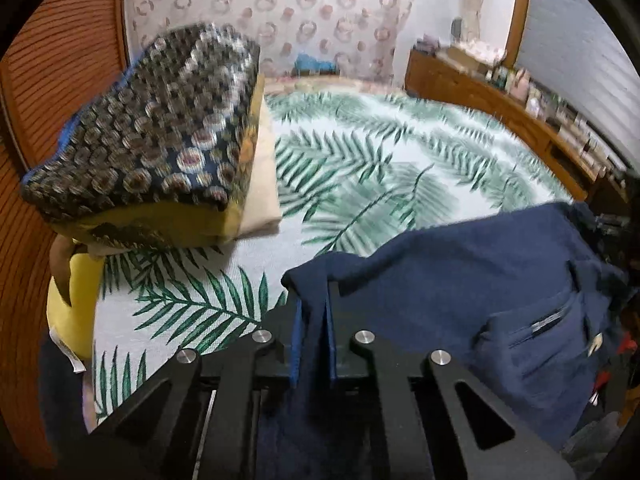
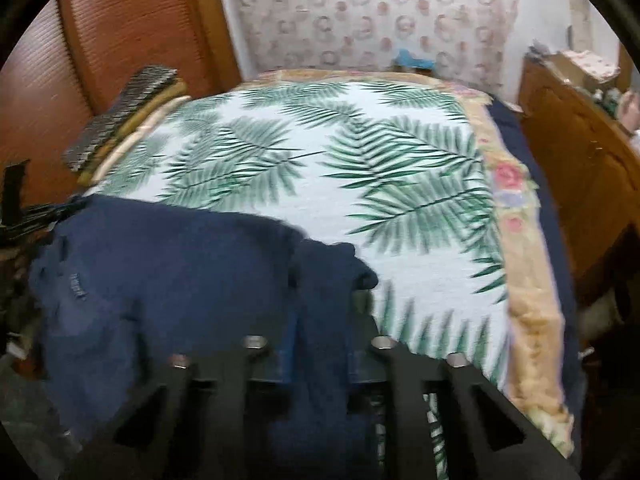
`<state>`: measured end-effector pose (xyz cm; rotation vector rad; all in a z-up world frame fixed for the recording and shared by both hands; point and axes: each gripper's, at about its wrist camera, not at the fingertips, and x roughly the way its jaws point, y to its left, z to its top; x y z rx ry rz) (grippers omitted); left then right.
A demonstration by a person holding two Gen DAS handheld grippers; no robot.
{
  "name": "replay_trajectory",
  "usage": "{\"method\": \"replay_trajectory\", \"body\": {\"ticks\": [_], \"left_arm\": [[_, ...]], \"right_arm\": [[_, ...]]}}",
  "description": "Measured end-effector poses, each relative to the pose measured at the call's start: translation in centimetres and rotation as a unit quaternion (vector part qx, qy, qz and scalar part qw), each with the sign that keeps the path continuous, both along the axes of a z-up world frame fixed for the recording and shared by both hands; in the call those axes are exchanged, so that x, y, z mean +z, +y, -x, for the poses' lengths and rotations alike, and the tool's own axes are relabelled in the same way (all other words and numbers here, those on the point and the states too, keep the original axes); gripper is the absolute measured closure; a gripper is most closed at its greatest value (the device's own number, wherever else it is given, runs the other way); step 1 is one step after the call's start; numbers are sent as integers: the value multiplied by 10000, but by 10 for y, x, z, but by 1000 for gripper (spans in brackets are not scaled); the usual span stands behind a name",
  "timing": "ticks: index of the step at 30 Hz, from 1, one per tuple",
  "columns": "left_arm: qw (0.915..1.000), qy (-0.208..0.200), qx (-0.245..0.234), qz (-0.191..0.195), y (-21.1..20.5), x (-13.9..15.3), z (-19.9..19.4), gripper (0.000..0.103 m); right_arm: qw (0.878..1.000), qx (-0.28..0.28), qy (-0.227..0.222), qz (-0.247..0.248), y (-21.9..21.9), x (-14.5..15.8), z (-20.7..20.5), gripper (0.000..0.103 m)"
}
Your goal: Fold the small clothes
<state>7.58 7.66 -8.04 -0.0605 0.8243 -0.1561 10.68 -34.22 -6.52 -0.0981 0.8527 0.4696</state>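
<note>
A navy blue garment (image 1: 472, 280) hangs stretched between my two grippers above the near edge of a bed with a white palm-leaf cover (image 1: 380, 152). My left gripper (image 1: 312, 300) is shut on the garment's left corner. In the right wrist view the same navy garment (image 2: 160, 272) spreads to the left, and my right gripper (image 2: 324, 276) is shut on its right corner, the cloth draping over the fingers. The garment shows a pocket seam (image 1: 544, 320).
A stack of folded clothes (image 1: 152, 152) with a dark patterned piece on top lies on the bed's left side, also in the right wrist view (image 2: 120, 120). A wooden dresser (image 1: 500, 100) with small items stands right. Wooden louvred doors (image 2: 120, 40) stand at the left.
</note>
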Motion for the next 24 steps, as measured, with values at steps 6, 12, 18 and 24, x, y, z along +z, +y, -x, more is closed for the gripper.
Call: {"method": "replay_trajectory", "body": {"ticks": [6,12,18,24], "left_arm": [[9957,-841,-98,374,-2,58,42,93],[9833,-1742,-164,505,-4,113,87,93],[9675,-2448,-142,612,1,155,120,93],[9558,-2867,-6,655,9,181,128,93]], "right_arm": [[9954,157,-256,-914,-14,34,33,92],[9877,31,-1147,-1066,-31,99,85,93],[9734,-58,-1866,-1325,-53,152,136,94],[9634,-102,-2321,-1339,-68,183,165,94]]}}
